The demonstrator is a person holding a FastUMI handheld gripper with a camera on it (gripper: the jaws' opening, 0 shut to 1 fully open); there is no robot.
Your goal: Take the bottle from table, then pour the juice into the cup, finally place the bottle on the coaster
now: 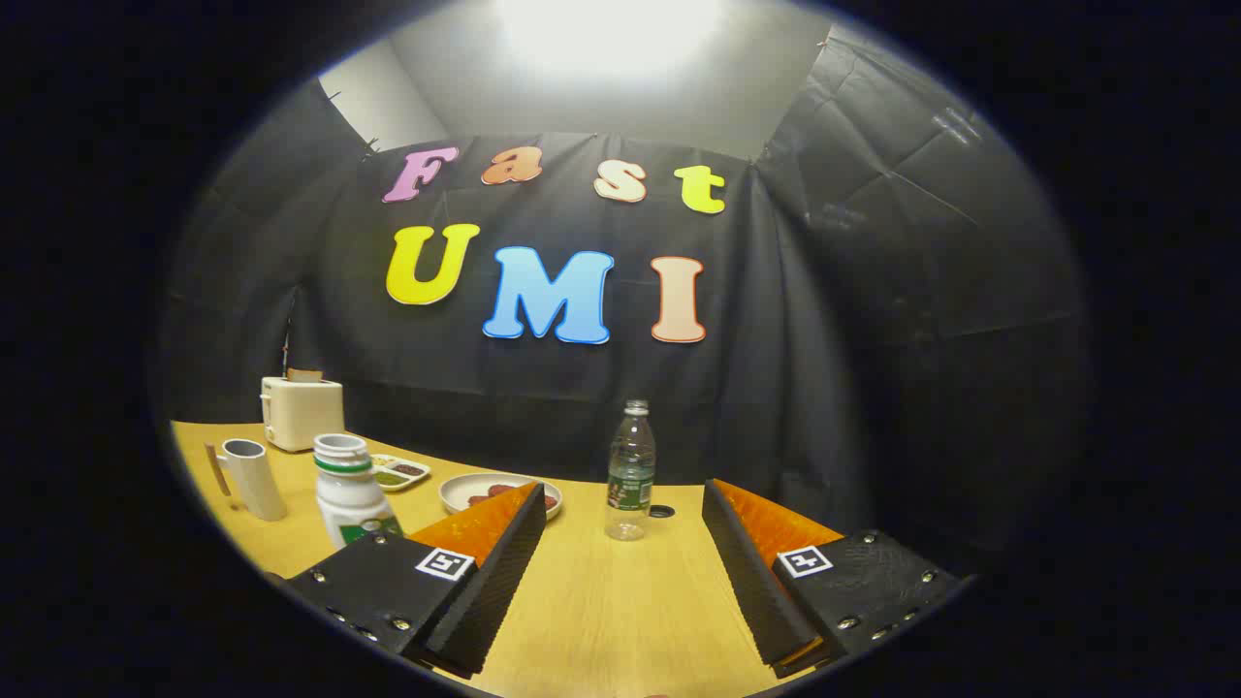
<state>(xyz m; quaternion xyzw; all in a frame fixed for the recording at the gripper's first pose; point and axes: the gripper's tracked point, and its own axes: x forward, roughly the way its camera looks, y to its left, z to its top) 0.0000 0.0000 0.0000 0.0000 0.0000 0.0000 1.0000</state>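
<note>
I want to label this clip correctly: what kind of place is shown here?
Probably a staged recording booth set up like a kitchen table: black cloth walls, a wooden table with a toaster, cup and bottle. The claw is open.

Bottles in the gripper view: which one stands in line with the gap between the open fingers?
The clear plastic bottle, upright ahead of the open tool. The white bottle with a green band stands off to the left, beside the left finger.

A toaster (301,412), white jar (351,491) and two dishes (463,491) on the table (601,601).
</note>
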